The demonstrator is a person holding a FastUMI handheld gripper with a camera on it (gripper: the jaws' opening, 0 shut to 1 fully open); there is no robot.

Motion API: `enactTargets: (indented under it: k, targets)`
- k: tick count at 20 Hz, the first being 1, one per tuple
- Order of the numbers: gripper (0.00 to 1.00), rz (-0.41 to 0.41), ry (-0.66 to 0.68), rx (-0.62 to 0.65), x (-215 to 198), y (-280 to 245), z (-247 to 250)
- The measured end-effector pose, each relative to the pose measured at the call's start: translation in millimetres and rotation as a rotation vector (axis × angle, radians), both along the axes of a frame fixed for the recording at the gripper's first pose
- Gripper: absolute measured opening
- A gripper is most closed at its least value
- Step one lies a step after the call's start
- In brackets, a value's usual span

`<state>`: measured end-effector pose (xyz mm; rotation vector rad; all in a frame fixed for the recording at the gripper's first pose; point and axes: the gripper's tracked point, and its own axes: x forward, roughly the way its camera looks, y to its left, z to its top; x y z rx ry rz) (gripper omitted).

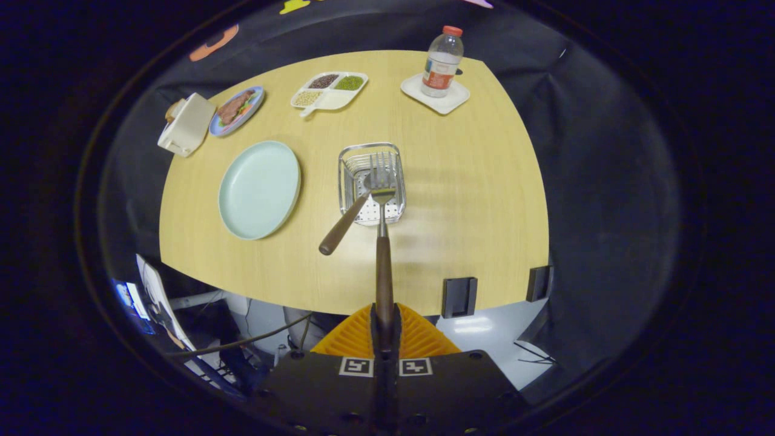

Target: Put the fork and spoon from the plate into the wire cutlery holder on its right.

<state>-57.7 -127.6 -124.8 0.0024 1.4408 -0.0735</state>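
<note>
I have the gripper [384, 330] pinched tight on the wooden handle end of one fork [382, 242], a light, stiff, slick thing whose tines hang over the single wire cutlery holder [371, 181] where one spoon [345, 221] leans, right of one bare plate [259, 189]

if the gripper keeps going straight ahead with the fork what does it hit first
Likely the wire holder: the gripper is shut on the fork, whose tines sit over the holder's opening, beside the spoon already leaning in it. Depth is unclear.
</note>
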Motion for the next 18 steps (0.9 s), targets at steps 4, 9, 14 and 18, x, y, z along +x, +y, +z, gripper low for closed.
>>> enactTargets:
  k: [4,9,14,18]
  targets:
    - [0.05,-0.006,-0.014,-0.008,8,-2,0]
    - [0.09,-0.043,-0.059,0.032,21,2,9]
    - [0.39,-0.071,-0.14,0.083,35,5,22]
    - [0.81,-0.067,-0.171,0.107,32,9,26]
